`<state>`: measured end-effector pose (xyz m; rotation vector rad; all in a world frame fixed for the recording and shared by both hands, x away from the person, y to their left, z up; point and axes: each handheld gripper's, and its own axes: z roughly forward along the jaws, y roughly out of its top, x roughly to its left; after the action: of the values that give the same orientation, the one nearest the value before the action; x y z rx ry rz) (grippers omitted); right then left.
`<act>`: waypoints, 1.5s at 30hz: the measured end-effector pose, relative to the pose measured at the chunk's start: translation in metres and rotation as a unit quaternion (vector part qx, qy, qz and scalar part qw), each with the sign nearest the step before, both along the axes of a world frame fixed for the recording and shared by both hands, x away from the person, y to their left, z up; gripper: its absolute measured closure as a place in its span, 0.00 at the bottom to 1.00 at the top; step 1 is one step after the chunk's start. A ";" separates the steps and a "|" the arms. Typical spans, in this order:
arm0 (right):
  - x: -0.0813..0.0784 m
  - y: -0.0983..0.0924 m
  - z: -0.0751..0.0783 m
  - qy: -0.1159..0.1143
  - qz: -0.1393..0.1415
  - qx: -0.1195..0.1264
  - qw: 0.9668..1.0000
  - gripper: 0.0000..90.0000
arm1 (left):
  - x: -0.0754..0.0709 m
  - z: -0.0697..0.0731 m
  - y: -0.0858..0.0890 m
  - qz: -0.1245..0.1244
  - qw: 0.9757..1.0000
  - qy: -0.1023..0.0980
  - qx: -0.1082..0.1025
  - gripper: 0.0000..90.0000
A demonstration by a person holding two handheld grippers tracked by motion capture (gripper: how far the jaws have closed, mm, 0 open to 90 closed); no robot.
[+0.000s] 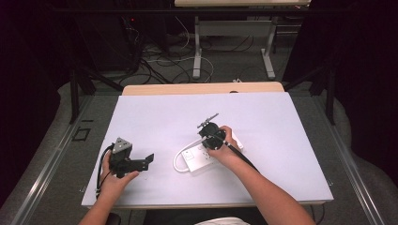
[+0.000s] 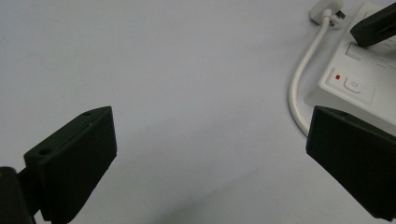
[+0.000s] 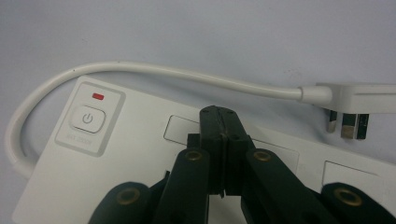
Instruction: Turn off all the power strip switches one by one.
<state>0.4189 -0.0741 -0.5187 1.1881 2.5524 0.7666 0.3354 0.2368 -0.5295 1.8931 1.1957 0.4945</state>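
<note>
Nearest, lower left of the high view: left gripper point(image 1: 149, 160) was held low over the white table cover point(image 1: 155, 117), jaws spread wide, nothing between them. In the left gripper view both pads point(image 2: 74, 158) framed bare cover, with the power strip point(image 2: 369, 70) off at the upper right edge. Judged parked as a spare, clear of the work but aimed toward it.

Centre of the high view: power strip point(image 1: 202, 157) was laid flat, cord point(image 1: 180, 157) looped round its left end. In the right gripper view the plug point(image 3: 355, 100) was seen lying loose on the cover at the upper right, so the strip was not connected.

Right gripper point(image 1: 212, 136) was poised on top of the strip, jaws fully closed together, gripping nothing. Right gripper view: closed tips point(image 3: 220, 122) were set against the strip face between two sockets, right of the power button point(image 3: 87, 119). Closed jaws likely served as a single blunt probe for pressing, or pinning the strip down; actual contact force could not be told.

Far edge: bare cover, then floor cables.
</note>
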 end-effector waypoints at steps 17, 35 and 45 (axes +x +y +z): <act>0.004 -0.013 0.004 0.001 -0.014 0.012 1.000 0.98 | 0.000 0.000 0.000 0.000 1.000 0.000 0.000 0.02; 0.013 -0.031 0.002 -0.004 -0.052 0.012 0.999 0.96 | 0.000 0.000 0.001 -0.001 1.000 -0.001 0.004 0.02; 0.014 -0.035 0.002 -0.005 -0.048 0.013 0.999 0.95 | 0.000 0.000 0.001 0.000 1.000 0.000 0.005 0.02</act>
<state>0.4324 -0.1088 -0.5172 1.3010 2.4653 0.7850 0.3358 0.2376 -0.5296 1.9017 1.1939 0.5014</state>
